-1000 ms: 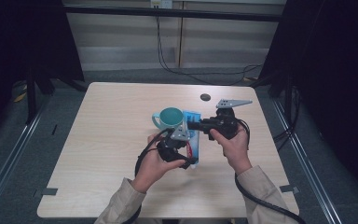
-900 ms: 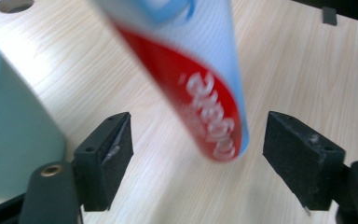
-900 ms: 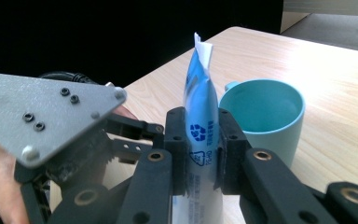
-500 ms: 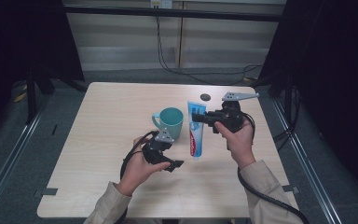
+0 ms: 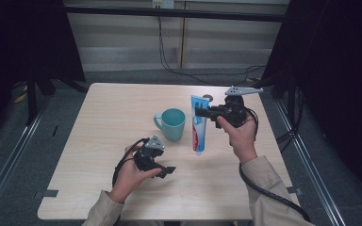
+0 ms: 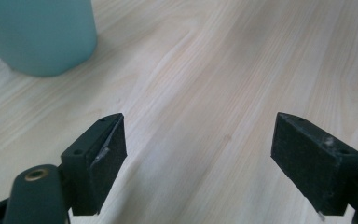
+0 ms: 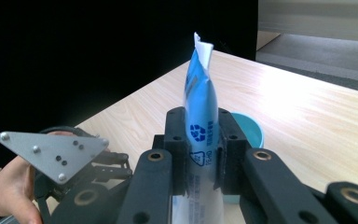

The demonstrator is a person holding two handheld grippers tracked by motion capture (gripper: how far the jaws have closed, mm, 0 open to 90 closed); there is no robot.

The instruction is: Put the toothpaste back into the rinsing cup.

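A blue, white and red toothpaste tube [image 5: 199, 125] hangs upright above the table, cap end down, just right of a teal mug [image 5: 173, 123]. My right gripper [image 5: 202, 112] is shut on the tube's upper part; in the right gripper view the jaws pinch the tube [image 7: 200, 116] with its crimped end pointing up and the mug [image 7: 251, 128] behind it. My left gripper [image 5: 168, 170] rests low over the table near the front, open, nothing between its jaws. The left gripper view has the mug [image 6: 37, 32] at top left, beyond the left gripper [image 6: 198, 154].
The light wooden table [image 5: 103, 117] has bare room on its left half and along the front. A small dark round object [image 5: 208, 98] lies behind the tube near the far edge. Dark curtains and floor rails flank the table.
My right gripper has lifted the tube off the table, turned it upright and carried it right. My left gripper let go of the tube, opened and drew back toward the front.
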